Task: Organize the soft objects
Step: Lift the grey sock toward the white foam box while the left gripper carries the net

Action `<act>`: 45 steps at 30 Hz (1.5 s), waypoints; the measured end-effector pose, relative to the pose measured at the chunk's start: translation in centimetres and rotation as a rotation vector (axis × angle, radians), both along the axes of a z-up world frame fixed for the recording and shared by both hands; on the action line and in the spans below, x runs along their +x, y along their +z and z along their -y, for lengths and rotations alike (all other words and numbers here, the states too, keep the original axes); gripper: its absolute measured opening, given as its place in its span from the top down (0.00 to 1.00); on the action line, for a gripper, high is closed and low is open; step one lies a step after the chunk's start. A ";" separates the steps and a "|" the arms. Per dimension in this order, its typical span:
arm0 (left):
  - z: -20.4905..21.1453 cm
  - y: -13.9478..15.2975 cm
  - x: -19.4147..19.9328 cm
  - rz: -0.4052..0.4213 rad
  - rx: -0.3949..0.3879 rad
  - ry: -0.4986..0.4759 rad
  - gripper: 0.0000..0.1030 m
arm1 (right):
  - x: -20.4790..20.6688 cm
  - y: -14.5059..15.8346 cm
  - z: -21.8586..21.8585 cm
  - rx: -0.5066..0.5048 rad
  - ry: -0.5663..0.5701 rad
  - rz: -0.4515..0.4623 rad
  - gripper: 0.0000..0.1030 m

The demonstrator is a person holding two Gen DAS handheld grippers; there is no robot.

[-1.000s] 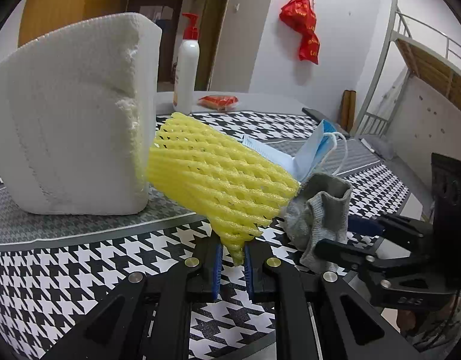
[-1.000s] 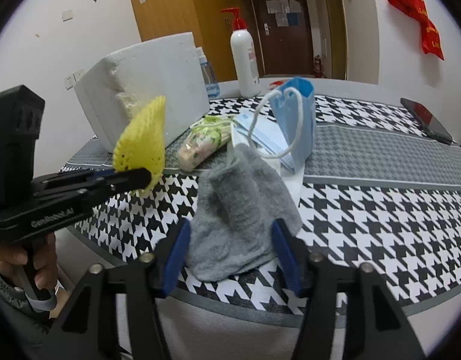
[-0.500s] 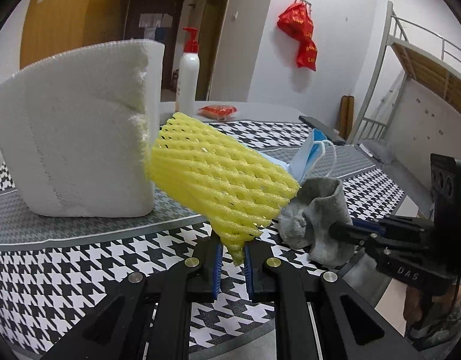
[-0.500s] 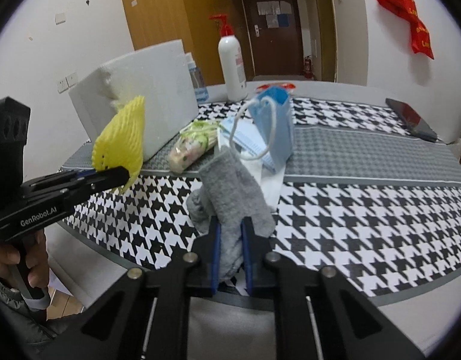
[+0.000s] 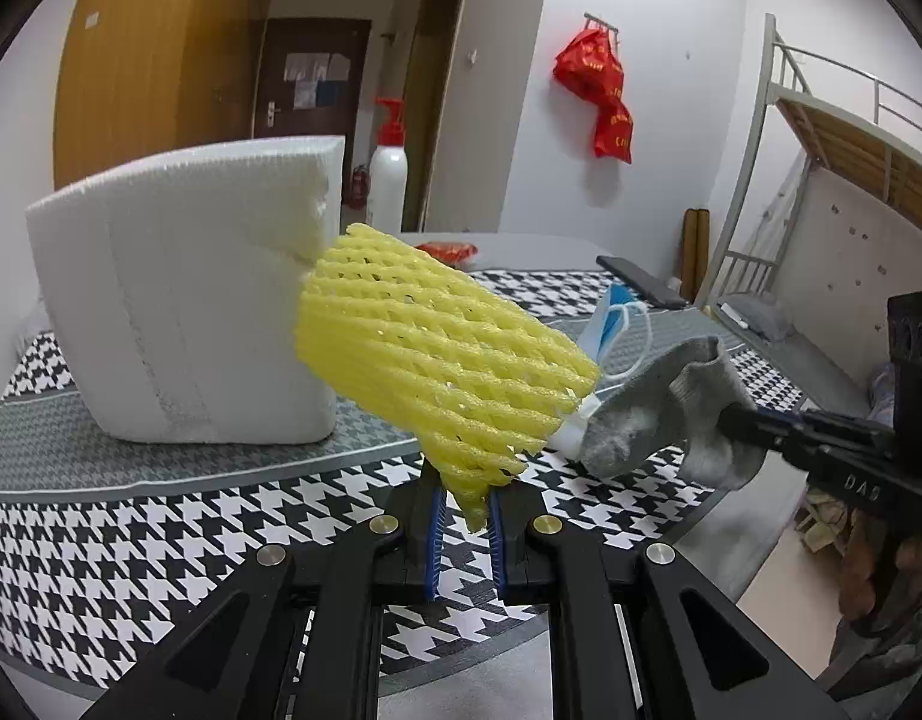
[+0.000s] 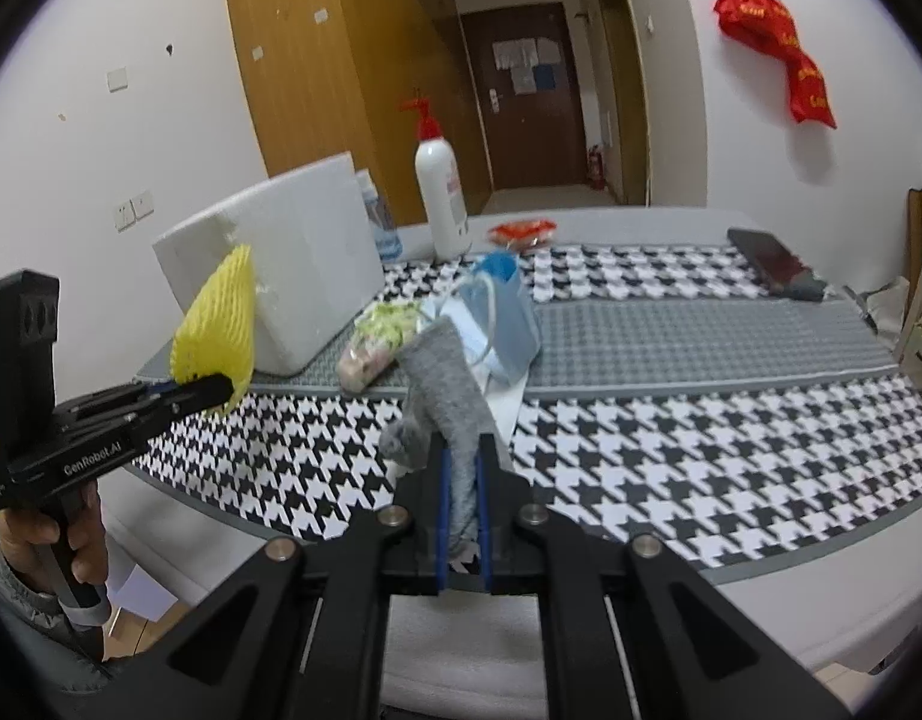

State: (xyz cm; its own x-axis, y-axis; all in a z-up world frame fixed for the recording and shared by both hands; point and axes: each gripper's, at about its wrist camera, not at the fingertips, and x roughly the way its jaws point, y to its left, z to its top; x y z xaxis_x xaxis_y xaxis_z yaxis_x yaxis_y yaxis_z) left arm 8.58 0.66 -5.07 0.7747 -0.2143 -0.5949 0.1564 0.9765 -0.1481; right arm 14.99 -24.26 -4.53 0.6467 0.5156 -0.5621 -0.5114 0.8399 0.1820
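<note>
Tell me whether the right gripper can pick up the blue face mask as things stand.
Probably not yet: the right gripper is shut on the grey sock, so its jaws are taken. The blue face mask lies just beyond on the table, with nothing else blocking it.

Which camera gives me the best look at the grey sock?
The left wrist view: the grey knit sock hangs side-on, whole. The right wrist view sees it end-on, its lower part hidden between the right tool's pads.

left gripper "GenRobot.AI", right gripper "DAS" (perhaps partial)
</note>
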 end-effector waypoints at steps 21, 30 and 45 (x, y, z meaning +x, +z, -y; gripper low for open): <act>0.9 3.2 -2.0 0.108 0.069 0.012 0.87 | -1.8 3.9 -0.1 0.053 0.032 0.124 0.90; 0.3 4.2 -3.0 0.152 0.092 0.057 0.87 | -1.9 4.5 -2.0 0.062 0.099 0.138 0.90; -2.2 4.9 -4.6 0.170 0.135 0.169 0.87 | -1.5 4.9 -6.1 0.066 0.234 0.136 0.90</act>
